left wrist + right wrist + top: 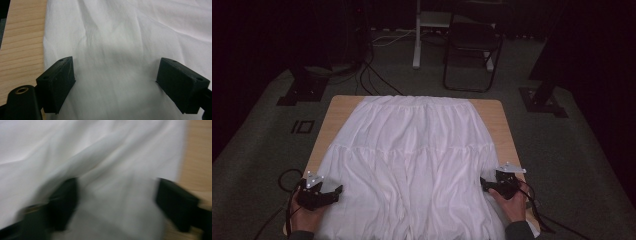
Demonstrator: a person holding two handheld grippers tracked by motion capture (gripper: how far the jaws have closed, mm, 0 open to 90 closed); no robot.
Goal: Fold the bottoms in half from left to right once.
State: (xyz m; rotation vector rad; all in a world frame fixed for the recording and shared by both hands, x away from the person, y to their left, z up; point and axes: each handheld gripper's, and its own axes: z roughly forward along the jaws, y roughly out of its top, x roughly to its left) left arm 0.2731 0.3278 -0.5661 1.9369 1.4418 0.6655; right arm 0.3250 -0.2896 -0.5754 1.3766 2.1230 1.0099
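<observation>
White tiered skirt (412, 160) lies flat on wooden table (343, 107), waistband at far edge, hem toward me. My L gripper (334, 191) sits at its left side near hem, jaws wide apart, cloth under them, nothing pinched. R gripper (485, 183) at right side edge, jaws spread too, its view blurred. Step, I judge: reaching for side edges before a fold. Next: lower both, pinch one layer only.
</observation>
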